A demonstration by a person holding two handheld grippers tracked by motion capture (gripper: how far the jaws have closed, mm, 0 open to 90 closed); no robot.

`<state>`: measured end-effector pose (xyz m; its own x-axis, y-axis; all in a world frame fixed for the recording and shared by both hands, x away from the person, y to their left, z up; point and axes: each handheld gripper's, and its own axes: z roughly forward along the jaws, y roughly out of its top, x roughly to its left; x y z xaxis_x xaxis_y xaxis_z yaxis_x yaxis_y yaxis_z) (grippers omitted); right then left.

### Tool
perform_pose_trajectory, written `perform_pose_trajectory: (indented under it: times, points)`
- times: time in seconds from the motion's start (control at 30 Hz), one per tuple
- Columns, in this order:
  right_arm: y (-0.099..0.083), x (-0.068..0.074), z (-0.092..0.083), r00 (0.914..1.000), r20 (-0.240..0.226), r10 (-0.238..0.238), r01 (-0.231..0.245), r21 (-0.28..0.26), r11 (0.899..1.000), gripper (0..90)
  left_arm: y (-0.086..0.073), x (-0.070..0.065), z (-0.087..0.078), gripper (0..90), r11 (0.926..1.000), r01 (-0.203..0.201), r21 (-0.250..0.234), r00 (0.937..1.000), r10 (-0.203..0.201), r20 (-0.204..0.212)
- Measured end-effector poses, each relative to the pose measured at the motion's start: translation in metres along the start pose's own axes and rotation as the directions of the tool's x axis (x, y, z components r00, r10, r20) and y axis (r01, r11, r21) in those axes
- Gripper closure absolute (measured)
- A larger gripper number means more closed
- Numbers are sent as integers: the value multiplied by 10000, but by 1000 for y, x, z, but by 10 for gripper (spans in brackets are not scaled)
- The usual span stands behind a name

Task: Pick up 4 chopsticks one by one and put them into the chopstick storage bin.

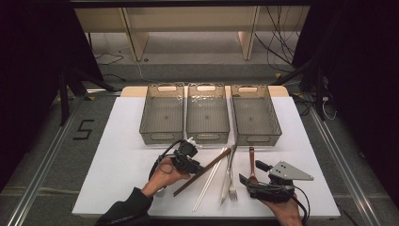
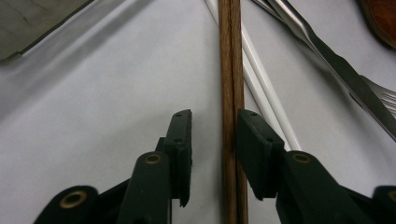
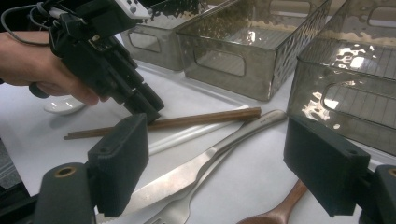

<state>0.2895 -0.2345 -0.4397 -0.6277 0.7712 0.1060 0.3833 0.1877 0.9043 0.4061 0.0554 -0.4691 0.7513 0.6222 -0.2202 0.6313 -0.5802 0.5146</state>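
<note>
Left gripper (image 2: 214, 154) astride the brown chopsticks (image 2: 231, 93), jaws not yet pinching, long axis running straight between them; right gripper (image 3: 215, 163) wide open, farther off.

Left gripper (image 2: 214, 140): jaws astride the brown wooden chopsticks (image 2: 231, 84), pair runs near-to-far btwn the pads. Right pad looks touching the wood, left pad has a thin gap. White chopsticks (image 2: 261, 81) lie just right of the brown pair, partly under it farther away. Knife (image 2: 336, 65) and fork (image 2: 385, 95) further right. Wooden spoon (image 2: 380, 18) far right corner. Grey bin (image 2: 32, 23) far left. All on white table (image 2: 93, 107).
</note>
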Motion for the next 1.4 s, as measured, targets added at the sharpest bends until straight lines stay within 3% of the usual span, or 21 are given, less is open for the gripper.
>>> perform_pose_trajectory:
  times: [0.2,0.5,0.87,1.4]
  points:
    - [0,0,0,10000,0,-6,6,15,10000,228,1,0,4,700,9997,-131,188,9999,131,16]
    - [0,0,1,10000,27,-15,15,122,9999,231,2,-4,6,818,9988,-422,243,9973,436,-594]
    - [0,0,1,10000,4,-46,46,152,9999,233,-1,-4,4,844,9974,-713,98,9949,718,-707]
    - [0,0,0,10000,13,-7,7,95,10000,235,5,-11,-32,845,9914,-1189,-549,9922,1167,-429]
